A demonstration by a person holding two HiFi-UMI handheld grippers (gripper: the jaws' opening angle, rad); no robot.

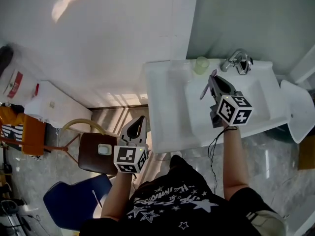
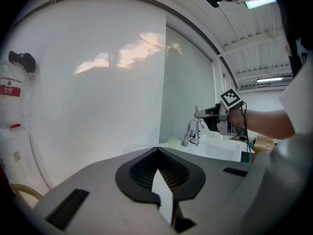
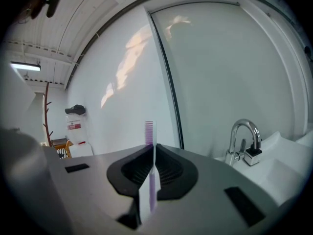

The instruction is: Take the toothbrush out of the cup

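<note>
In the head view my right gripper (image 1: 212, 77) hangs over the basin of the white sink (image 1: 167, 107), shut on a thin purple toothbrush (image 1: 206, 88) that crosses its jaw tips. The right gripper view has the toothbrush (image 3: 149, 153) standing upright between the closed jaws, bristles on top. A pale green cup (image 1: 201, 65) stands on the sink's back ledge, left of the faucet (image 1: 237, 60) and apart from the brush. My left gripper (image 1: 140, 118) is left of the sink, over the floor. Its jaws (image 2: 159, 155) are shut with nothing in them.
A brown stool (image 1: 93, 154) and a blue chair (image 1: 74, 198) stand on the floor under my left arm. A white wall rises behind the sink. A white rounded fixture (image 1: 298, 109) sits right of the sink. Orange items (image 1: 29, 134) lie at the far left.
</note>
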